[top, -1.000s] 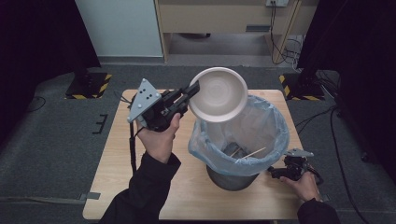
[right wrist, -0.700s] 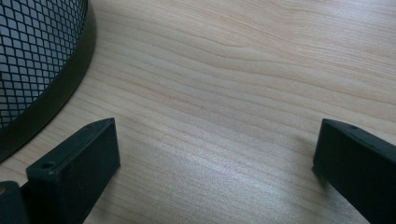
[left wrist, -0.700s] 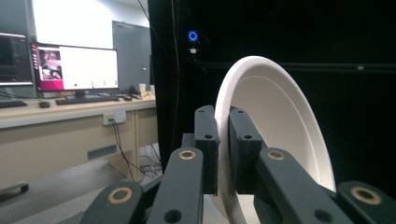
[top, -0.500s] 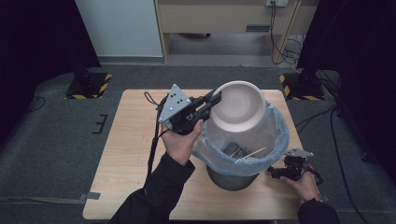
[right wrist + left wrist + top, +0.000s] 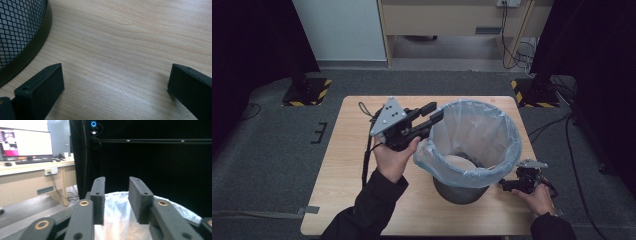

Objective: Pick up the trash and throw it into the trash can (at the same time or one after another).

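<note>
Wooden table fills the middle of the high view, on grey floor.

Waste bin: dark mesh body, stands right of the table's centre. Its mesh wall curves in at the left edge of the right gripper view, base resting on the wood. Translucent blue liner bag is folded out over the rim; the same crinkled film lies below the jaws in the left gripper view.

Bowl: pale, lying inside the bag, low on the near-left side of the bin. Only part of it shows past the liner rim. Nothing holds it.

Left gripper: held up in the person's left hand, at the bin's far-left rim, pointing right across the opening. Jaws parted, a plain gap between the two black pads, nothing between them; they have just been opening. Released.

Right gripper: low on the table at the bin's near-right side, just beside its base, in the right hand. In its own view the jaws stand wide apart over bare wood, gripping nothing.
</note>
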